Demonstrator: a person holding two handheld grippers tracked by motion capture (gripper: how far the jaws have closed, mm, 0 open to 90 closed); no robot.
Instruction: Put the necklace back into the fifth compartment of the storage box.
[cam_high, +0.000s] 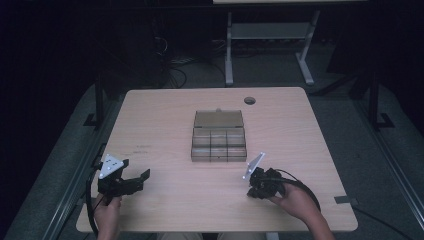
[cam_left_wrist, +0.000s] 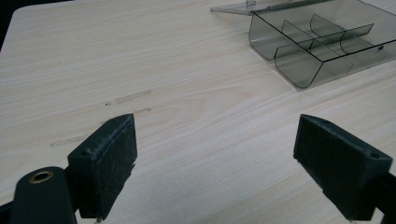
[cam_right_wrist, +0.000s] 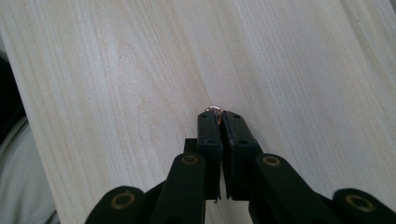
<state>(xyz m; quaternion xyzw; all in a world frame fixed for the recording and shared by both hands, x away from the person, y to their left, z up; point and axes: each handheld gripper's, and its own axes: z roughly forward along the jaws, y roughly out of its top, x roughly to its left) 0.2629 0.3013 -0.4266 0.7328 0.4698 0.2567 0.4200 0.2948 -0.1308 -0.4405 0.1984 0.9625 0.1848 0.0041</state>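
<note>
Left gripper (cam_high: 134, 183): black body, grey three-cornered plate on top, black cable trailing behind. Scuffed square pads (cam_left_wrist: 112, 161), brass rivet behind the claw. Right gripper (cam_right_wrist: 217, 113): same build, brass-ringed pivots behind its claw.

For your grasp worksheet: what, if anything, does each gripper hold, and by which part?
The right gripper is shut on a small shiny ring-like object, pinched at the jaw tips; which part cannot be told. The left gripper is open and holds nothing.
</note>
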